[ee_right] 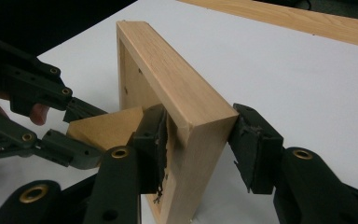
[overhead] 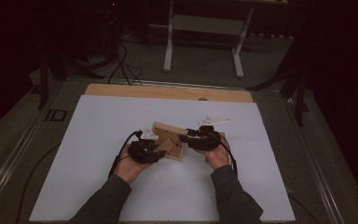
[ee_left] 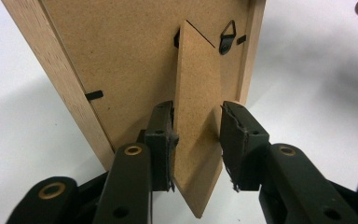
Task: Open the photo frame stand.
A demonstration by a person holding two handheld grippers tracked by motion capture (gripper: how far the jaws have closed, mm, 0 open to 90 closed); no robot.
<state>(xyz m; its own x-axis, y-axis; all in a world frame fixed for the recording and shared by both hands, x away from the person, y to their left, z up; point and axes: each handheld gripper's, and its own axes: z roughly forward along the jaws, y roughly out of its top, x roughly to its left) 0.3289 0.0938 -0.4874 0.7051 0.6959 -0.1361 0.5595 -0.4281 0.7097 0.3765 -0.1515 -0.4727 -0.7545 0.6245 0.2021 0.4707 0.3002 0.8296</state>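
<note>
From the high view I see both forearms rising from the bottom edge, my left gripper (overhead: 161,150) and right gripper (overhead: 182,136) meeting at the wooden frame (overhead: 168,140) at centre on the desk (overhead: 98,140).

In the left gripper view, its jaws straddle the frame's stand flap (ee_left: 196,116): one pad touches, the other stands just clear.

In the right gripper view, the right gripper (ee_right: 200,144) clamps the frame's side rail (ee_right: 186,102).

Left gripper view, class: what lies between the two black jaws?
The thin brown fibreboard stand flap of the wooden picture frame lies between them, edge-on; the left gripper straddles it.
</note>
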